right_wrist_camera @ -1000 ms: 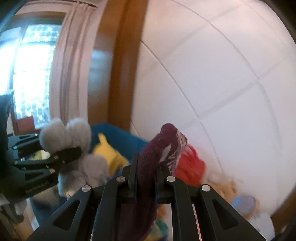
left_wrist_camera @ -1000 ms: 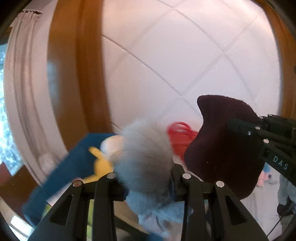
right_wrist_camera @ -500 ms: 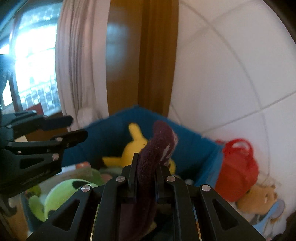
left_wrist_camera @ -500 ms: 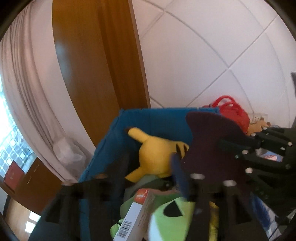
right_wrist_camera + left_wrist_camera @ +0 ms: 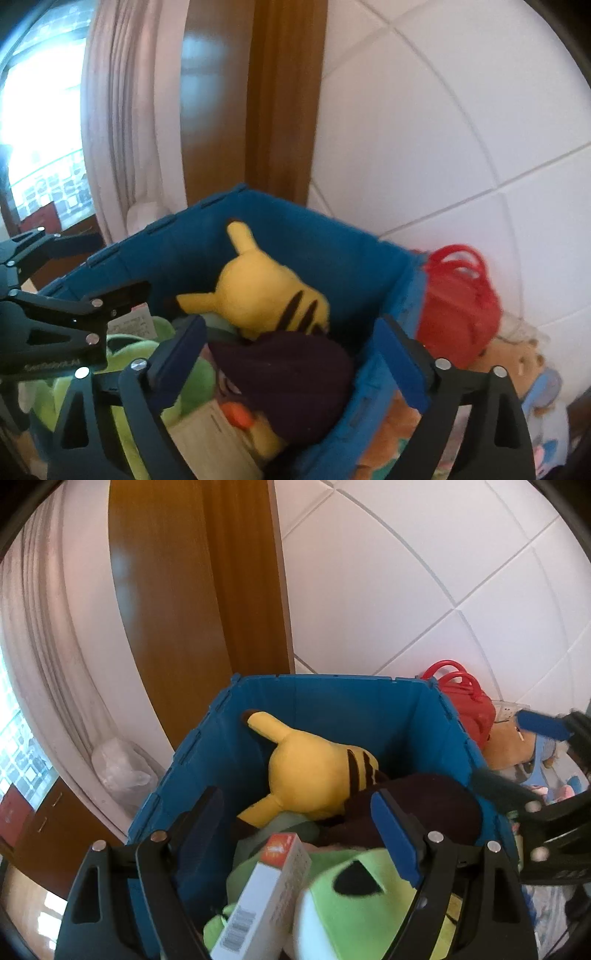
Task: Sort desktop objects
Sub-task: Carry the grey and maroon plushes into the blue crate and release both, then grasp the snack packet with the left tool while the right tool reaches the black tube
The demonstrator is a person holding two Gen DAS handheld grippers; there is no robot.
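Note:
A blue storage bin holds several toys. A yellow plush lies at the back. A dark maroon plush lies in the bin in front of it. A green plush and a white and orange box lie nearer. My left gripper is open and empty over the bin. My right gripper is open above the maroon plush. The grey plush is out of sight.
A red bag and a tan plush sit right of the bin against the white tiled wall. A brown wooden panel and a pale curtain stand behind on the left.
Both grippers opened over the bin. The grey plush left my left gripper and the maroon plush dropped from my right gripper into the bin.

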